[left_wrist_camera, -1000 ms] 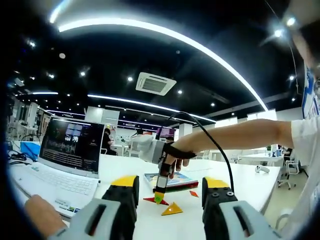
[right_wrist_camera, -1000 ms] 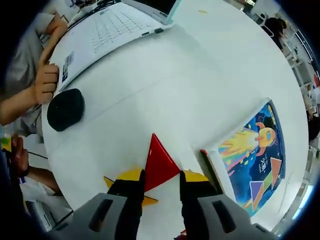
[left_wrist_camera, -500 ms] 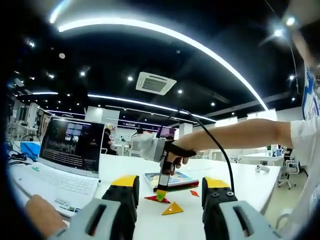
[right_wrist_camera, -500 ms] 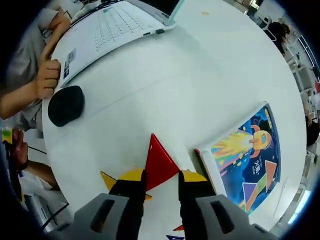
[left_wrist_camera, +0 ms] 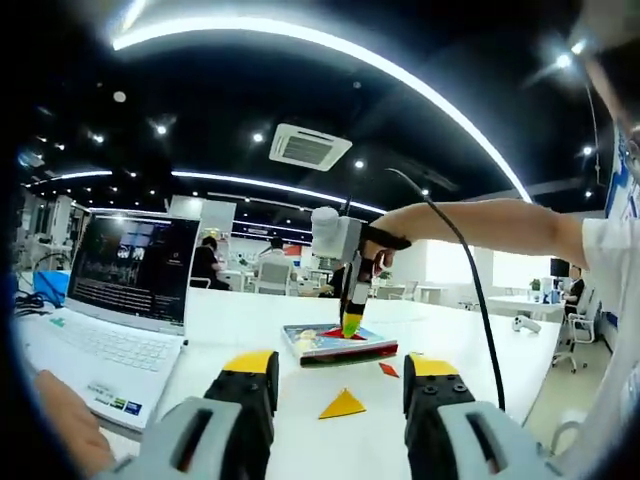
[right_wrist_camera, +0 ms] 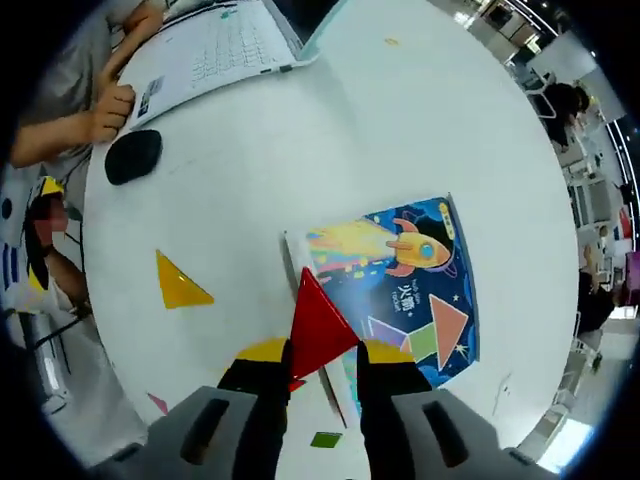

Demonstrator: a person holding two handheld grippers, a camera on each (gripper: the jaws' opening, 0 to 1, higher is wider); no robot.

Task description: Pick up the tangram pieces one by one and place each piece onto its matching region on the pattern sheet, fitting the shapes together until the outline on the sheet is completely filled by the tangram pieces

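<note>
White round table (right_wrist_camera: 330, 150): right gripper (right_wrist_camera: 322, 377) clamps red triangle (right_wrist_camera: 318, 325), thin, rigid, light, edge-held; left gripper (left_wrist_camera: 340, 378) unclenched, empty.

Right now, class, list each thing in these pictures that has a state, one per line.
Right tool: shut on red triangle, held above the table.
Left tool: open, empty.
Laptop: open, screen lit.
Pattern sheet: flat on table.
Yellow triangle: loose on table.

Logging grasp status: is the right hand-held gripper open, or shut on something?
Shut: the right hand-held gripper clamps a red triangle piece between its jaws, above the pattern sheet.
</note>
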